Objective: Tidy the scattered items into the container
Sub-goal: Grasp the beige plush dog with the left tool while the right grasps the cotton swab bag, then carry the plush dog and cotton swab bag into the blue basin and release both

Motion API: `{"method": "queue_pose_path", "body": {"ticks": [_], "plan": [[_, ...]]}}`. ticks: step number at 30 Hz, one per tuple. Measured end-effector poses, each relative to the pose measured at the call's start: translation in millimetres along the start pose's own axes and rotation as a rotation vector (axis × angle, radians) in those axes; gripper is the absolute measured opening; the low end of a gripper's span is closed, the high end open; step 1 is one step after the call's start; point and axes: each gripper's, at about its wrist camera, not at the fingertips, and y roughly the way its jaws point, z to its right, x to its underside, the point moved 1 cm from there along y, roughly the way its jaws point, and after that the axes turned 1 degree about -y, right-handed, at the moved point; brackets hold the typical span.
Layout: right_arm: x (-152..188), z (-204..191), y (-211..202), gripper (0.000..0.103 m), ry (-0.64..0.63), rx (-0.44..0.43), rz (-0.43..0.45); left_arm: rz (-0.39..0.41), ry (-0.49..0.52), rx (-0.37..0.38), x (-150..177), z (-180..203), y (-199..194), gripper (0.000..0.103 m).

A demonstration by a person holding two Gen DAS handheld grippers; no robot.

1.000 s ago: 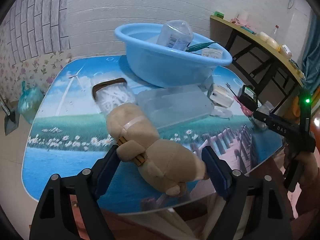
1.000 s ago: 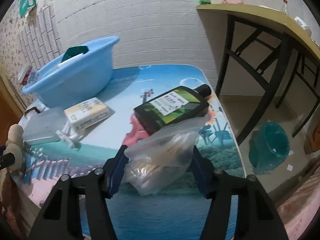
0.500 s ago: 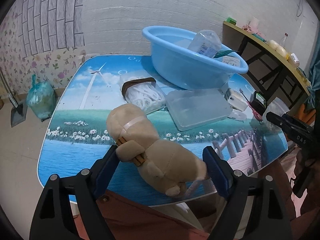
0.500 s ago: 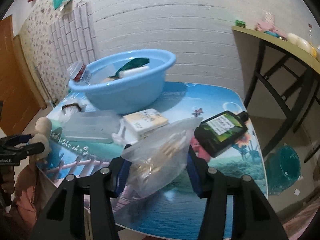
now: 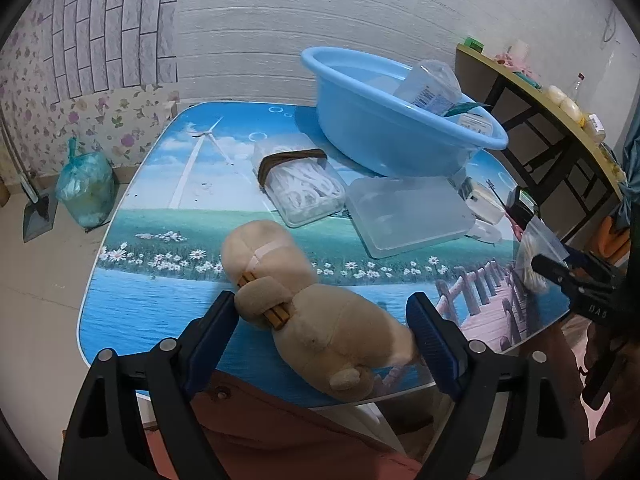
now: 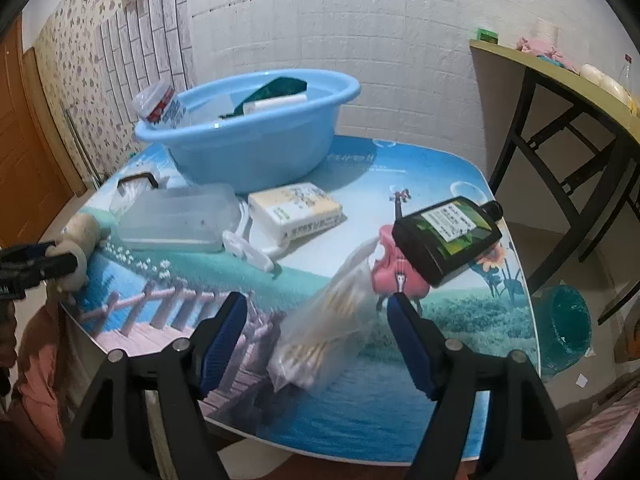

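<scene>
A tan plush toy point(image 5: 316, 300) lies between the blue pads of the left gripper point(image 5: 320, 332), above the near edge of the table point(image 5: 168, 184). The left gripper's jaws stand fairly wide and press the toy on both sides, the left pad against a stubby limb and the right pad against its rounded end. The toy's long axis runs diagonally, from its rounded end near the right pad up and away to the left, where its other end points toward the far left of the table. A clear plastic bag point(image 6: 324, 328) of pale sticks sits between the pads of the right gripper point(image 6: 316, 332); the bag looks slack and its sides seem not to touch either pad, so I cannot tell whether this gripper is holding it. The bag runs diagonally, its loose end pointing up to the right toward a dark bottle point(image 6: 448, 236) lying on its side. Farther back stands a blue basin point(image 6: 248, 136), already holding a clear bottle point(image 6: 160, 106) and a few other items. In front of the basin lie a clear flat box point(image 6: 176, 216), a cream carton point(image 6: 298, 210), a white plastic piece point(image 6: 248, 248), and a clear box of white items point(image 5: 300, 184) with a brown band.
</scene>
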Motion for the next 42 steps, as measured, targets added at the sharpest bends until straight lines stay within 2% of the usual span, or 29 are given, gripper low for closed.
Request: {"method": "queue_pose_path", "body": {"ticks": [6, 11, 14, 17, 21, 22, 23, 24, 25, 26, 27, 30, 33, 42], "plan": [[9.4, 8.3, 5.1, 0.073, 0.019, 0.016, -0.032, -0.018, 0.008, -0.049, 5.2, -11.5, -0.1, 0.086], [9.0, 8.9, 6.3, 0.073, 0.039, 0.011, -0.034, -0.023, -0.044, -0.038, 9.3, -23.8, -2.0, 0.09], [9.9, -3.2, 9.3, 0.073, 0.028, -0.02, -0.046, -0.031, -0.053, -0.029, 10.3, -21.4, 2.1, 0.09], [11.3, -14.6, 12.9, 0.073, -0.023, 0.007, -0.053, -0.049, -0.054, -0.013, 13.1, -15.2, 9.6, 0.09], [12.5, -14.1, 15.6, 0.073, -0.019, 0.016, -0.063, -0.037, -0.027, -0.04, 14.6, -6.9, 12.9, 0.09], [12.8, -12.0, 16.4, 0.073, -0.006, 0.016, -0.068, -0.034, -0.025, -0.042, 14.5, -5.6, 13.2, 0.09], [13.2, -9.5, 17.1, 0.072, 0.007, 0.014, -0.071, -0.028, -0.025, -0.039, 13.9, -4.8, 12.8, 0.082], [13.6, -7.9, 17.3, 0.068, 0.015, 0.013, -0.073, -0.023, -0.021, -0.04, 13.4, -3.9, 12.3, 0.076], [14.1, -5.6, 17.7, 0.053, 0.026, 0.015, -0.074, -0.019, -0.01, -0.043, 12.4, -2.9, 11.9, 0.062], [14.1, -4.1, 17.0, 0.047, 0.025, 0.031, -0.069, -0.022, -0.004, -0.03, 11.4, -2.3, 12.0, 0.051], [13.8, -2.6, 16.9, 0.038, 0.025, 0.039, -0.071, -0.027, 0.0, -0.009, 10.3, -1.4, 11.9, 0.048], [12.0, 3.7, 15.5, 0.028, 0.052, -0.008, -0.069, -0.011, 0.013, -0.008, 8.9, 1.4, 8.3, 0.048], [10.3, 6.2, 11.1, 0.025, 0.063, -0.025, -0.047, 0.029, 0.033, -0.02, 5.9, 5.7, -0.9, 0.048], [-14.3, 5.2, -20.7, 0.024, 0.066, -0.072, 0.078, 0.135, 0.045, -0.027, -23.0, 15.5, -32.0, 0.048]]}}
